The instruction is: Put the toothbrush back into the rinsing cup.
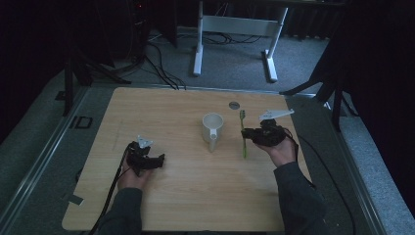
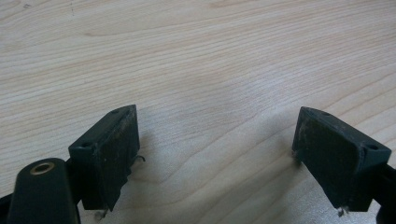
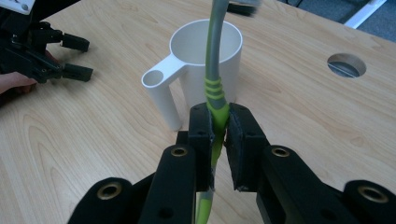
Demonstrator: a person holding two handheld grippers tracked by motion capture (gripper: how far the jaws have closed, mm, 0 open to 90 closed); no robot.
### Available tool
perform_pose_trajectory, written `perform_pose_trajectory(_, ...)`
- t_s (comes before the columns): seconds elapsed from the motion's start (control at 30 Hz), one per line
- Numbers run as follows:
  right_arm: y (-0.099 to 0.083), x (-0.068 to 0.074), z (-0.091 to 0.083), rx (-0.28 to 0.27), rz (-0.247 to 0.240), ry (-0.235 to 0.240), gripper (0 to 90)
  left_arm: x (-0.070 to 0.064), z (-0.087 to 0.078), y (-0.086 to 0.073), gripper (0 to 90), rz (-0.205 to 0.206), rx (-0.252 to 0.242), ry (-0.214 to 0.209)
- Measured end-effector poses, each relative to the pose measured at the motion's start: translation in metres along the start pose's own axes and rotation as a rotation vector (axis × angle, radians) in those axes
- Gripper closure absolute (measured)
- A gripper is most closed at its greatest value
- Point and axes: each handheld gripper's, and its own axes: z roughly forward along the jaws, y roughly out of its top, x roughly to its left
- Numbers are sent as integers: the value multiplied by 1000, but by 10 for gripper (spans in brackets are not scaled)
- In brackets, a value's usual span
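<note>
A green and grey toothbrush (image 1: 242, 134) is clamped in my right gripper (image 1: 249, 133), lifted off the table right of a white mug (image 1: 212, 129). In the right gripper view the jaws are shut on the toothbrush (image 3: 214, 91) at its green grip, and the handle rises toward the mug (image 3: 205, 65), whose hollow handle points near-left. My left gripper (image 1: 159, 160) rests low on the table at the left, open. In the left gripper view its fingers (image 2: 112, 154) stand wide apart over bare wood with nothing between them. That left gripper (image 3: 70, 58) also shows at the upper left of the right gripper view.
The wooden table (image 1: 186, 196) has a round cable hole (image 1: 234, 105) behind the mug. Beyond the far edge stand a white desk frame (image 1: 235, 34) and black tripod legs (image 1: 93, 66), with cables on the carpet.
</note>
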Motion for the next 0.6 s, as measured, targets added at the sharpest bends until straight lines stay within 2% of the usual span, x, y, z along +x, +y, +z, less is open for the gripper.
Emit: perform_pose_trajectory(0.6,11,7,1,-60,-8,-1,806,0,0,0,152,0,1,0)
